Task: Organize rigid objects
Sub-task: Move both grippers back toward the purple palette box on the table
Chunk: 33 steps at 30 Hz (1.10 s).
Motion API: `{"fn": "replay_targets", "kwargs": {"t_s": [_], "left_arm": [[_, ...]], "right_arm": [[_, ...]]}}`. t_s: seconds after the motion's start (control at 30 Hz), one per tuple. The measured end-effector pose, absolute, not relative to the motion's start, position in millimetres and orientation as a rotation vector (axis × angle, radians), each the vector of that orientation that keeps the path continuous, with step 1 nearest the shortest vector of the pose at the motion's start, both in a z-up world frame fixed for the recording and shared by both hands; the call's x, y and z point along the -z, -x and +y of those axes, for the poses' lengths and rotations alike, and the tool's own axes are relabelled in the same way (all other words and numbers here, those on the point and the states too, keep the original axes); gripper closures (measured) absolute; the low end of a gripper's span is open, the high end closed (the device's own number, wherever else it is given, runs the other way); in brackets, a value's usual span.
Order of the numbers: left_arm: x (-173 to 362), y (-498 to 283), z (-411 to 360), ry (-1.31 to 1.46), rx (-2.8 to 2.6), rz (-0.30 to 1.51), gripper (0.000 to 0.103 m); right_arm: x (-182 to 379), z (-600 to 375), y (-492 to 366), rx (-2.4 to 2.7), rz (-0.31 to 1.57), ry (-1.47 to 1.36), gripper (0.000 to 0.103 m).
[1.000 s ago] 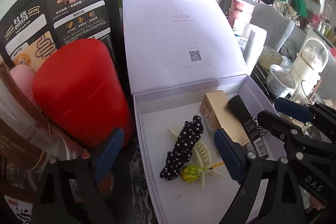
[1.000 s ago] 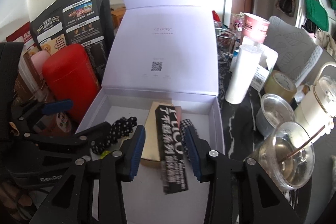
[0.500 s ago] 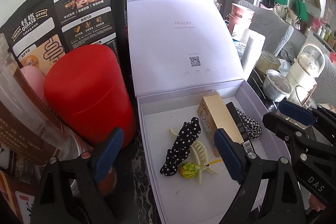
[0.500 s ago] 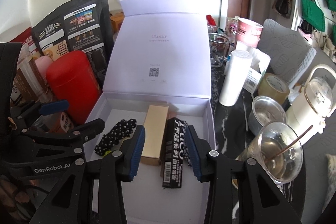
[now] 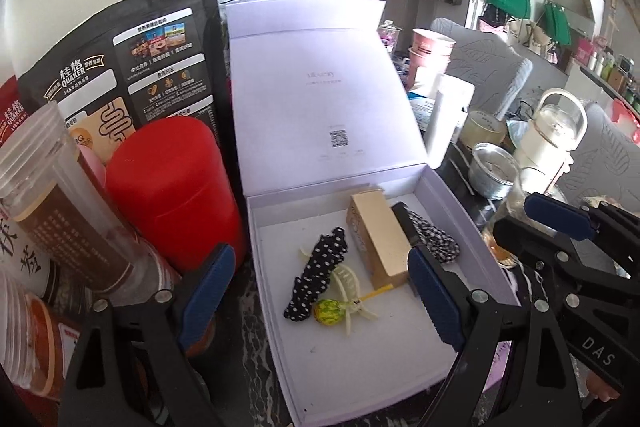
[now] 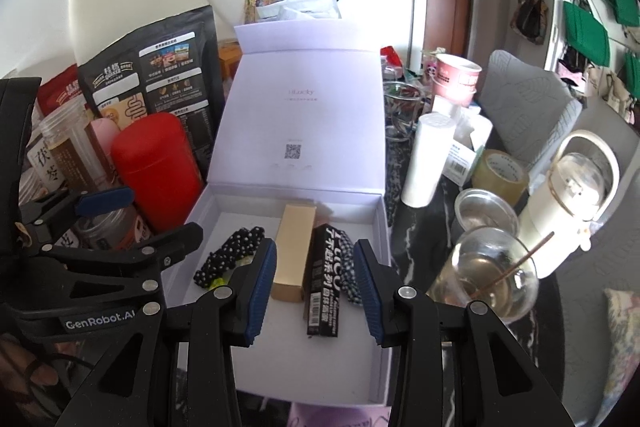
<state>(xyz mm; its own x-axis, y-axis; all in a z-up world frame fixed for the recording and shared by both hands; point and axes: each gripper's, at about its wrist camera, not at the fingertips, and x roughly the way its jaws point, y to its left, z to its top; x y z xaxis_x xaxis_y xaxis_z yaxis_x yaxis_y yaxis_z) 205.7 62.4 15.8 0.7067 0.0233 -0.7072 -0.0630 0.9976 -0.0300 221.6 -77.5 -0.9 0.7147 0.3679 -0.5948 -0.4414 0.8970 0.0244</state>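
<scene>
An open white gift box [image 5: 472,227] [image 6: 380,223] stands with its lid up. Inside lie a gold carton [image 5: 376,239] [image 6: 294,251], a black slim box with white lettering [image 6: 326,287] [image 5: 404,223], a polka-dot scrunchie [image 5: 318,277] [image 6: 228,259], a checked cloth [image 5: 438,241], a cream hair claw [image 5: 348,283] and a green lollipop [image 5: 328,311]. My right gripper [image 6: 316,287] is open and empty, pulled back above the black box and gold carton. My left gripper [image 5: 320,291] is open and empty over the box's left wall.
A red canister [image 5: 172,187] [image 6: 156,163], a clear jar [image 5: 60,203] and a black Quaker bag [image 5: 132,67] crowd the left. To the right stand a white cylinder [image 6: 426,159], a tape roll [image 6: 500,171], a metal cup [image 6: 484,211], a plastic cup with a stick [image 6: 484,271] and a white kettle [image 6: 572,195].
My right gripper let go of the black slim box, which now lies in the white box beside the gold carton. Both grippers have drawn back and up.
</scene>
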Motion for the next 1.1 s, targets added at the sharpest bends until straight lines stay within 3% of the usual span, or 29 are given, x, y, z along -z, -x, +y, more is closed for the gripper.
{"fn": "replay_targets", "kwargs": {"t_s": [0.47, 1.1], "left_arm": [[-36, -161, 28, 0.017, 0.002, 0.744, 0.014], [-19, -115, -14, 0.012, 0.109, 0.761, 0.014]], "right_arm": [[-12, -118, -167, -0.428, 0.581, 0.106, 0.059], [8, -168, -119, -0.387, 0.584, 0.090, 0.053]]}}
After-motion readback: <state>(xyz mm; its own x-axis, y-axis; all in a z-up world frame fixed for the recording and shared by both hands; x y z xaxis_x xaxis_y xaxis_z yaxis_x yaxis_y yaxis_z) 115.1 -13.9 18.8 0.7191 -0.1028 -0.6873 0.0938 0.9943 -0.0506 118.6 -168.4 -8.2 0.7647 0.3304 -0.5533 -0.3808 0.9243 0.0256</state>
